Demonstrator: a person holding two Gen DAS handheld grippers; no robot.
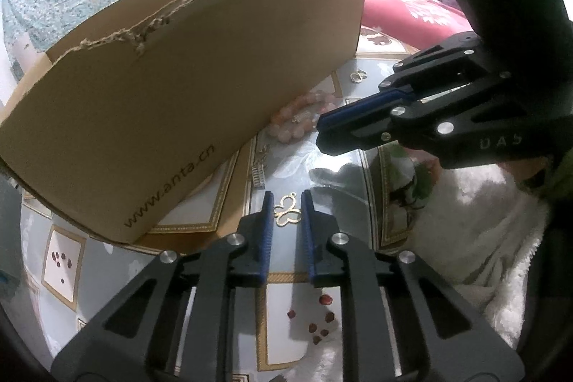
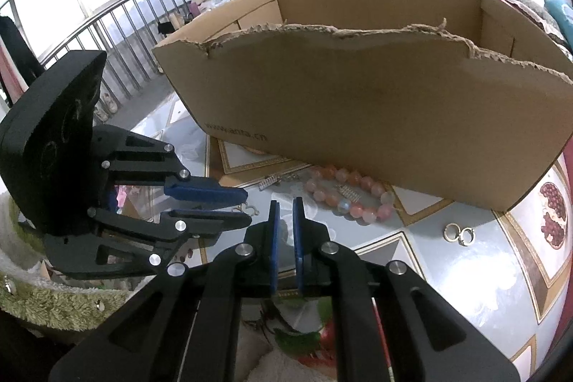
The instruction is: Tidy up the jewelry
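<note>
The left tongs (image 1: 286, 199) stand partly open over the worktop (image 1: 333, 160), their fingers either side of a gold butterfly pendant (image 1: 286, 212) without closing on it. The right tongs (image 2: 285, 206) are narrowly parted and empty. Beyond them lie a pink bead bracelet (image 2: 343, 194), two rings (image 2: 458, 233) to its right, then the torn cardboard box (image 2: 358, 95).

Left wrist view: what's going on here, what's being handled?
A person with two handheld grippers is sorting jewelry on a patterned table beside a torn cardboard box. The left gripper is open, its fingers on either side of a gold butterfly pendant that lies on the table, not yet gripped. The right gripper holds nothing, its jaws only slightly apart. A pink bead bracelet and two rings lie loose near the box.
</note>
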